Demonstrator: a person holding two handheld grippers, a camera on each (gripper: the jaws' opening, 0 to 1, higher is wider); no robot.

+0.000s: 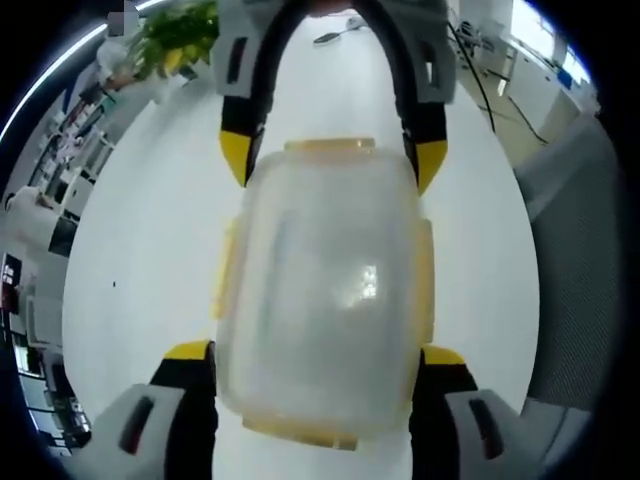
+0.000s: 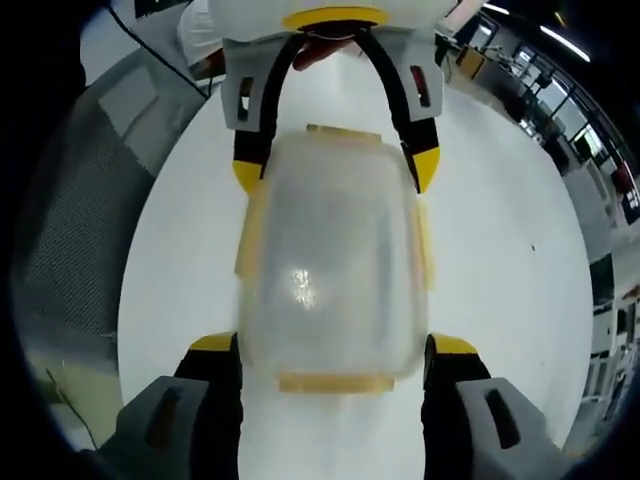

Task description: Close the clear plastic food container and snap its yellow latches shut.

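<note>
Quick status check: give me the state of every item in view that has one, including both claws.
Clear container: lid on, resting on the white table.
Yellow latches: lying flat against the sides; snapped or not, cannot tell.
Left claw: open, jaws straddling one end of the container.
Right claw: open, jaws straddling the opposite end.

A cloudy, translucent plastic container (image 1: 325, 290) with matt yellow plastic latches (image 1: 424, 280) lies between the jaws. Beneath it, the white table (image 1: 150, 250) looks smooth and faintly glossy.
</note>
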